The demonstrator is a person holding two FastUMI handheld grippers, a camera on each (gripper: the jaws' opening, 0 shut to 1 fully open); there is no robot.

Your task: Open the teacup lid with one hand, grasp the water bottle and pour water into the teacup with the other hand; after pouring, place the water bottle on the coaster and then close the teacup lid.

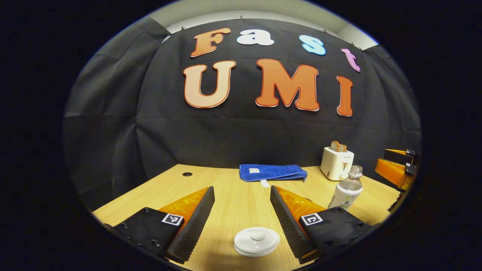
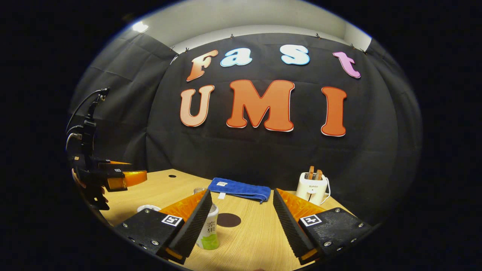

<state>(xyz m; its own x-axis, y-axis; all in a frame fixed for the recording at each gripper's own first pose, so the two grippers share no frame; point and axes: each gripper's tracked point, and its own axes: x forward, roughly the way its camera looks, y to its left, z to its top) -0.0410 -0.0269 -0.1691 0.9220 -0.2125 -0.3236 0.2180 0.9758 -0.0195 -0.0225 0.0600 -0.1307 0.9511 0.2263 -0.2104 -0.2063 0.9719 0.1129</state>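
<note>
The white teacup lid, with a round knob, lies low between the fingers of my left gripper, which is open and not touching it. The cup under the lid is hidden. The water bottle stands upright on the table to the right of it. In the right gripper view the bottle stands just inside the left finger of my right gripper, which is open and holds nothing. A dark round coaster lies flat on the table just beyond the bottle. The teacup shows at the left.
A folded blue towel lies at the back of the wooden table. A white toaster with bread slices stands at the back right. The other gripper hovers above the table's left side in the right gripper view.
</note>
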